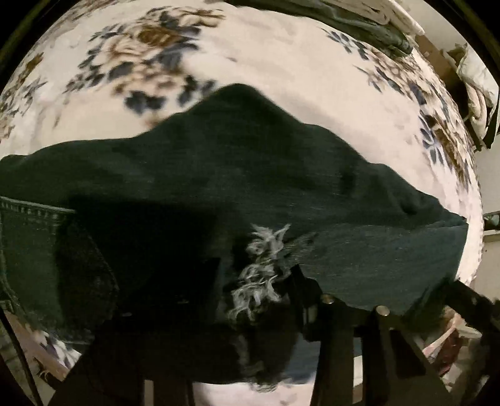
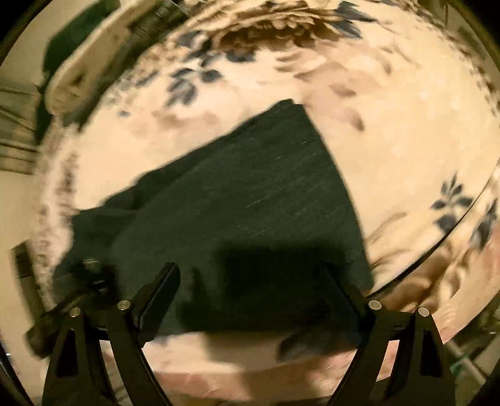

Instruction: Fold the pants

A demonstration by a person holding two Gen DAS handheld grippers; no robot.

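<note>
Two grippers work dark jeans [image 2: 250, 212] lying mid-frame on floral bedding [image 2: 390, 131]: right gripper [image 2: 256, 299] spread wide, empty; left gripper [image 1: 359, 290] grip unclear, frayed fabric draped across. Judgement: lift evenly, align edges.

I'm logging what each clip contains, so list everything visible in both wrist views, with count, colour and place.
pants: one pair, dark denim, lying across the bed; a frayed whitish rip sits near the left gripper; in the right wrist view one leg stretches away.
bedspread: one, cream with blue and brown flowers, under the pants.
stacked fabric: a pile, grey-green and white, at the far edge of the bed; count unclear.
bundle: one, pale, beside the bed on the right.
left gripper: one, black, low in its view; fabric drapes over it, and whether it is closed is hidden.
right gripper: one, black, fingers spread wide over the near end of the leg.
</note>
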